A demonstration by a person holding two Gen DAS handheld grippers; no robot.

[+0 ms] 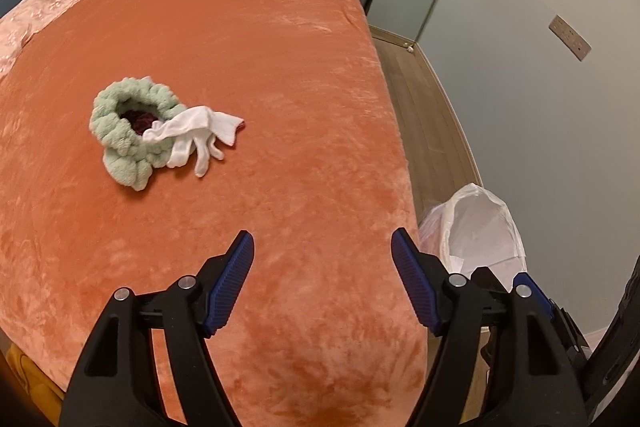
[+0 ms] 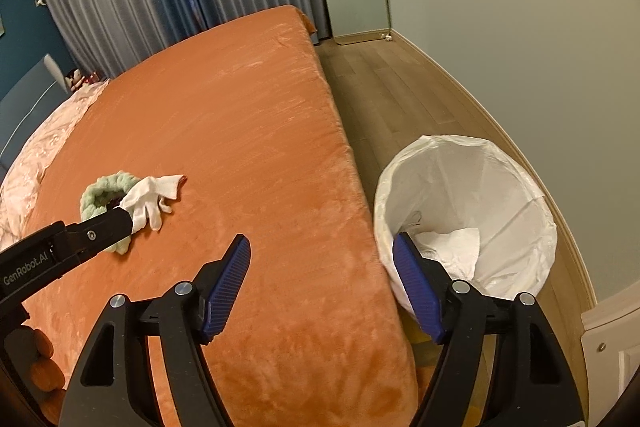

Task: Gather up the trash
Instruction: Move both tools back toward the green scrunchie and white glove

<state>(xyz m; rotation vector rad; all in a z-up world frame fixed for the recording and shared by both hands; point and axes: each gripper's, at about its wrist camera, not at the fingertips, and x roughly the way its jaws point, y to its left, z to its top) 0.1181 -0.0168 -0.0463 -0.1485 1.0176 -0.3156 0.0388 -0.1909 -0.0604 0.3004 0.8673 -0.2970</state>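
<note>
White-lined bin [image 2: 466, 215] holds crumpled paper [image 2: 452, 247]; both grippers' jaws gape wide, holding nothing.

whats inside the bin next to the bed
The bin has a white liner, with crumpled white paper at the bottom. The right tongs' tip hides part of it; anything underneath is covered.

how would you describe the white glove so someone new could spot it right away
On the big orange bed, look toward its middle for a fluffy mint-green knitted ring. The white glove drapes over that ring's edge onto the blanket, the only thin, flat white fabric there, with limp fingers splayed out.
</note>
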